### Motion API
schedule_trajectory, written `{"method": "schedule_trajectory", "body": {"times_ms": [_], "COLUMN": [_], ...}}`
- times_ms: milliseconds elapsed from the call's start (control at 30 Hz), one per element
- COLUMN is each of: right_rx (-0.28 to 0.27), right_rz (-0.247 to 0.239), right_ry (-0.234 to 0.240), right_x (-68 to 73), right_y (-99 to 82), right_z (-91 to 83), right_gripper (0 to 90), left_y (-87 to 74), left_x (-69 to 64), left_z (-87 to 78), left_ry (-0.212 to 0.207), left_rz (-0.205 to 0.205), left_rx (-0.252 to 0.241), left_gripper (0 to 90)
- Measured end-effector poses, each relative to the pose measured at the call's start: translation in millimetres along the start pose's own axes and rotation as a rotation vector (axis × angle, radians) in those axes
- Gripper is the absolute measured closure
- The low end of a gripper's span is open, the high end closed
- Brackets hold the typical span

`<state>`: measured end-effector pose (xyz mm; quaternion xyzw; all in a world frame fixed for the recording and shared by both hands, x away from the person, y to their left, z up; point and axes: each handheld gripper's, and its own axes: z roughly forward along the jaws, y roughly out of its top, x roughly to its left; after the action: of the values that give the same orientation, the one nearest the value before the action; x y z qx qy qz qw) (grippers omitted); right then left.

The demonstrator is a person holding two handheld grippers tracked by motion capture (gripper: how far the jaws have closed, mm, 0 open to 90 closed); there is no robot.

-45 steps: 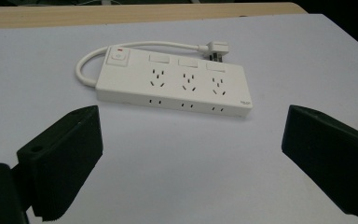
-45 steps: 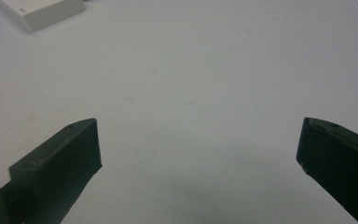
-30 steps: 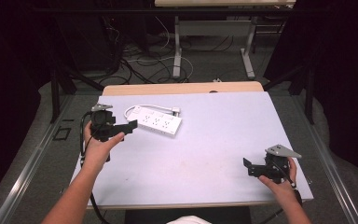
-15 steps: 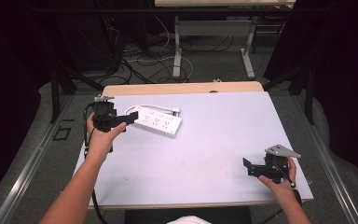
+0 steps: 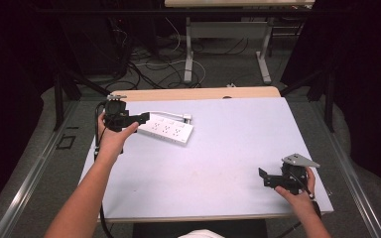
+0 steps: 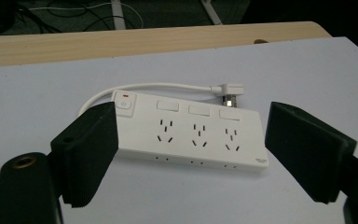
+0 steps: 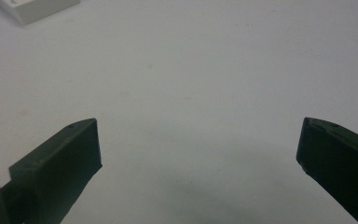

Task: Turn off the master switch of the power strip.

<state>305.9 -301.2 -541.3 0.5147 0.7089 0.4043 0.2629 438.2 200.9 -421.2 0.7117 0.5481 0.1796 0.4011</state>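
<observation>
Power strip (image 6: 189, 133) lies flat at the far left of the worktop (image 5: 228, 148), sockets up, switch end toward my left. Its white cord (image 6: 158, 87) loops along the far side, with the plug (image 6: 228, 89) resting just beyond the strip, so the long sides are free to grab. My left gripper (image 5: 140, 119) is lined up on the strip: jaws spread, one at the switch end, the other off the opposite end, and they have just been closing, with the strip between them but the pads not yet pressing, as far as I can tell. I read this as setting up an end-to-end grab. My right gripper (image 5: 264, 178) rests near right, well apart from the strip, jaws spread over bare worktop, holding nothing, probably parked out of the way.
</observation>
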Motion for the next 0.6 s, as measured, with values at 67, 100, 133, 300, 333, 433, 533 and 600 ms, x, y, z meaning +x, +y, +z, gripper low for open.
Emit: {"method": "schedule_trajectory", "body": {"times_ms": [67, 100, 133, 300, 333, 433, 533, 600], "right_rx": [-0.001, 0.003, 0.004, 0.008, 0.008, 0.01, 0.009, 0.011], "right_rz": [-0.004, -0.01, -0.008, 0.0, -0.006, -0.011, -0.009, -0.006], "right_ry": [-0.001, 0.004, 0.005, 0.006, 0.003, 0.002, 0.004, 0.005], "right_x": [-0.2, -1.1, -1.1, -0.2, -0.9, -1.4, -1.8, -1.6], "right_y": [-0.3, -0.2, -0.3, -0.4, -0.4, -0.6, -1.0, -1.1], "right_z": [0.4, 0.3, 0.5, 0.6, 0.5, 0.8, 1.4, 1.5], "right_gripper": [0.0, 0.0, 0.0, 0.0, 0.0, 0.0, 0.0, 0.0], "left_y": [0.5, 0.7, 0.8, 1.8, 2.3, 2.4, 3.0, 3.8], "left_x": [1.2, 1.9, 2.8, 8.0, 9.0, 11.2, 12.8, 14.1], "left_z": [3.8, 6.0, 7.5, 14.1, 15.0, 19.9, 25.1, 28.4], "left_ry": [0.003, 0.006, 0.008, 0.026, 0.026, 0.035, 0.046, 0.054], "left_rz": [-0.001, -0.004, -0.003, -0.01, -0.015, -0.02, -0.022, -0.021], "left_rx": [-0.002, 0.003, 0.01, 0.016, 0.026, 0.028, 0.027, 0.03], "left_gripper": [20.7, 21.1, 21.9, 26.0, 27.0, 28.0, 30.1, 30.6]}}
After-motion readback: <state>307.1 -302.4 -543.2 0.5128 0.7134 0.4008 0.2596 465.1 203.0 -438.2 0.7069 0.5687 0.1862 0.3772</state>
